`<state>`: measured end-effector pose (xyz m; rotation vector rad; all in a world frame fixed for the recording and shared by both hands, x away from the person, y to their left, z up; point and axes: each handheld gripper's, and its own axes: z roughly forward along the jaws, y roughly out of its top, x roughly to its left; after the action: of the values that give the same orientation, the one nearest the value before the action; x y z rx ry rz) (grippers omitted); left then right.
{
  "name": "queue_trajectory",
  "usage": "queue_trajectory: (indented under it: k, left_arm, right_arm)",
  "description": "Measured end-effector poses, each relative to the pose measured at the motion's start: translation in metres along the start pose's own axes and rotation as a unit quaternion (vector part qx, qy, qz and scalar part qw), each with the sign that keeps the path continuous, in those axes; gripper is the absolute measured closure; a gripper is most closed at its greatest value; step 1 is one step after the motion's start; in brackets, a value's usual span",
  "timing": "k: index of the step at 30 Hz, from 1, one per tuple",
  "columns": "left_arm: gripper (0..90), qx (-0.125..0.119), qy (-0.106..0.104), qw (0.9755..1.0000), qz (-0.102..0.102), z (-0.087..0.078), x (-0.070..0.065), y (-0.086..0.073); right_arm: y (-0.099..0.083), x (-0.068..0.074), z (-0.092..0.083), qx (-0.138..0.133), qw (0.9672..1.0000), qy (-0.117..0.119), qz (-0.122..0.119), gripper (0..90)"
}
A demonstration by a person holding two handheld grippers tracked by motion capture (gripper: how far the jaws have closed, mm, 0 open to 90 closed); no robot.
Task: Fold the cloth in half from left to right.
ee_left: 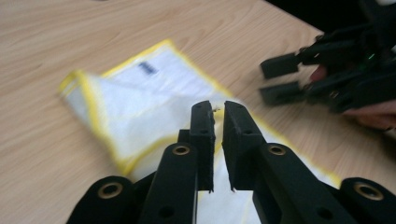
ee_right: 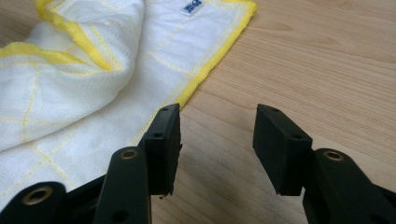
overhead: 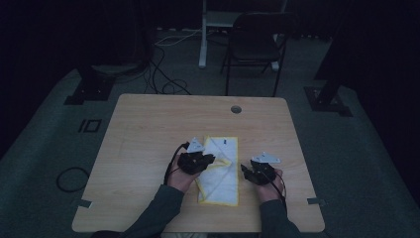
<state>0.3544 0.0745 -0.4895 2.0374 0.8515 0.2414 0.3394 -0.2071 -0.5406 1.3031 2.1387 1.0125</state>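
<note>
A white cloth with yellow edging [overhead: 224,178] [ee_left: 140,98] [ee_right: 70,93] lies on the wooden table [overhead: 148,129], long side running away from me. Its left edge is folded over toward the middle. My left gripper [overhead: 212,159] [ee_left: 218,110] sits at that folded edge, its jaws nearly together and pinching a bit of the yellow hem at their tips. Just right of the cloth, my right gripper [overhead: 244,169] [ee_right: 217,116] [ee_left: 264,80] hovers low over bare wood, open, with nothing between its jaws.
A round cable hole [overhead: 236,109] sits near the table's far edge. Beyond the table stand a dark folding chair [overhead: 252,44] and a white post [overhead: 203,34]. Cables [overhead: 72,178] lie on the floor at the left.
</note>
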Motion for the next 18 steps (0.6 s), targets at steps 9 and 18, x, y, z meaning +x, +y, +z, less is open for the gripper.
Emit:
queue_trajectory:
  k: [9,18]
  left_arm:
    - [85.5,0.029,0.016,0.9988,-0.036,0.002,0.019,-0.034]
    - [64.4,0.046,0.001,0.9976,-0.051,0.010,0.018,-0.049]
  right_arm:
    - [0.000,0.000,0.001,0.002,1.0000,0.001,-0.001,51.4]
    - [0.000,0.002,0.001,0.006,1.0000,0.003,-0.005,51.3]
